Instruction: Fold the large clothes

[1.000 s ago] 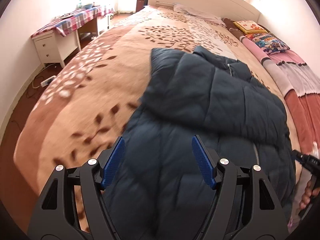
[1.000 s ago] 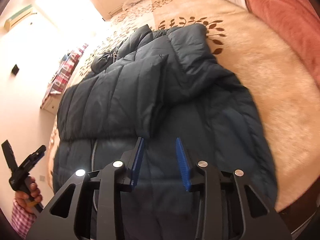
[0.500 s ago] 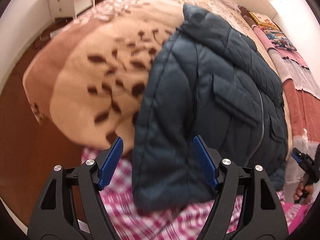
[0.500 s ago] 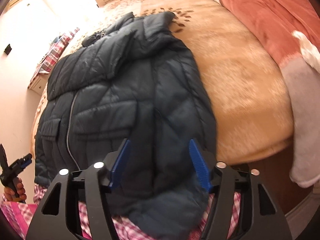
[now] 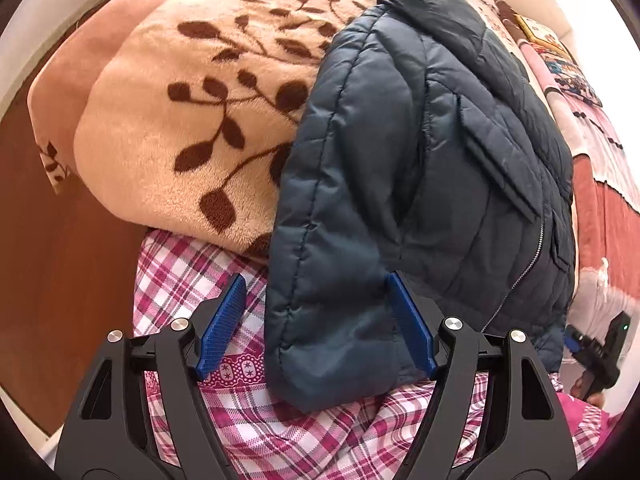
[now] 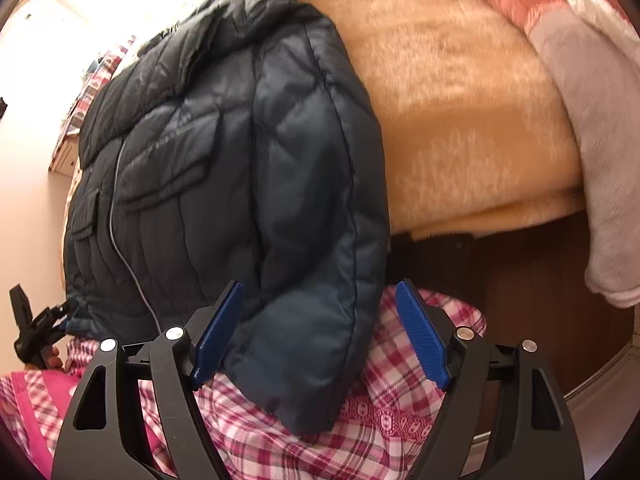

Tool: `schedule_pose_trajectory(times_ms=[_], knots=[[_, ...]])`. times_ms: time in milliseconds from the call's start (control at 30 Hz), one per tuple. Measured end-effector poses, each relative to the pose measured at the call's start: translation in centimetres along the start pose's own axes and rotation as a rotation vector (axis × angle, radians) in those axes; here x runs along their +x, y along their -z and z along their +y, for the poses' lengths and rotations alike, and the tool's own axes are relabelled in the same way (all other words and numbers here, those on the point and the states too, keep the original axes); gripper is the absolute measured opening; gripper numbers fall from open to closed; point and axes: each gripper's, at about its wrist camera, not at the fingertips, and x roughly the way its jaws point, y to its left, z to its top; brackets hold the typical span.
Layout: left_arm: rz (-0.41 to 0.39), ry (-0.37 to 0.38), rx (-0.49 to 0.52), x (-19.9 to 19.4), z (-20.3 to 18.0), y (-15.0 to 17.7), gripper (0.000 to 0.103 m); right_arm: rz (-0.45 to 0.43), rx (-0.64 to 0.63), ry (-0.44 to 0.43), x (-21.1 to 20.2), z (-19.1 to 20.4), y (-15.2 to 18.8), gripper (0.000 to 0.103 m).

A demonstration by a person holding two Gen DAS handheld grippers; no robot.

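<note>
Both hem corners of the jacket [image 5: 420, 168] overhang the bed [image 5: 192, 120]. Left gripper [image 5: 316, 324] stands apart; right gripper [image 6: 320, 334], just widened, likewise; each straddles, unclamped. Corners should be pinched evenly before lifting.

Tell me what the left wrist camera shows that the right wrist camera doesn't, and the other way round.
Only the left wrist view shows the brown leaf pattern on the blanket and the left gripper, open around a jacket corner. Only the right wrist view shows the grey-white blanket hanging off the bed edge and the right gripper, whose jaws have just been opening, with the other corner between them. Both show the dark puffer jacket overhanging the bed and pink plaid fabric below.
</note>
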Motion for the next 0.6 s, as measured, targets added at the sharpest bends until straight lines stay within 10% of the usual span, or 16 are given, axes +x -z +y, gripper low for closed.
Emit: schedule_pose_trajectory(times_ms=[367, 500, 600], knots=[[0.032, -0.017, 0.055, 0.8, -0.8, 0.1, 0.072, 0.105, -0.017, -0.112, 2.1, 0.1, 1.5, 0.076], [0.038, -0.005, 0.072, 1.2, -1.3, -0.1, 0.072, 0.125, -0.079, -0.066, 2.8, 1.0, 2.2, 0.054], [0.054, 0.036, 0.076, 1.6, -1.4, -0.1, 0.046, 0.129, -0.070, -0.075, 2.8, 0.6, 2.6, 0.041]])
